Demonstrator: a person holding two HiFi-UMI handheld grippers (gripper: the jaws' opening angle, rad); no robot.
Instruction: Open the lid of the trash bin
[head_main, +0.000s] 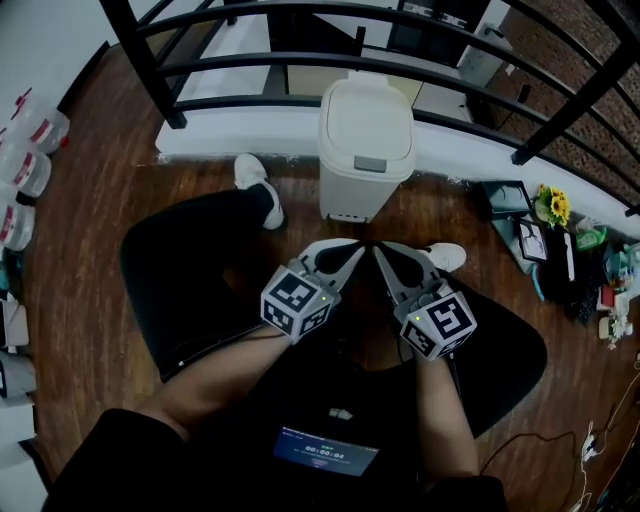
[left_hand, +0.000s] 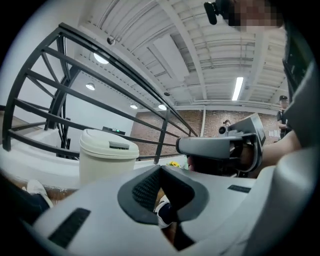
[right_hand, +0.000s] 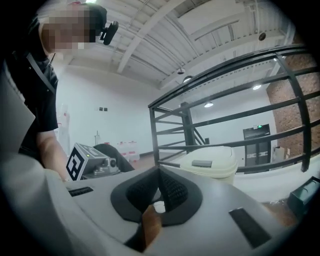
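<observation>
A cream trash bin (head_main: 366, 140) stands on the wooden floor by the railing, its lid down and a grey push tab (head_main: 369, 163) at the lid's front edge. Both grippers hover over the person's lap, short of the bin. My left gripper (head_main: 354, 250) is shut with nothing in it; my right gripper (head_main: 377, 250) is shut and empty too, and their tips almost meet. In the left gripper view the bin (left_hand: 107, 154) rises left of the shut left gripper (left_hand: 160, 168). The right gripper view has the bin (right_hand: 211, 163) just right of the shut right gripper (right_hand: 159, 170).
A black metal railing (head_main: 300, 65) on a white ledge runs behind the bin. The person's legs and white shoes (head_main: 256, 180) lie left of it. A low shelf with flowers (head_main: 551, 205) and clutter sits at right, bottles (head_main: 25, 150) at left. A phone timer (head_main: 325, 450) rests on the lap.
</observation>
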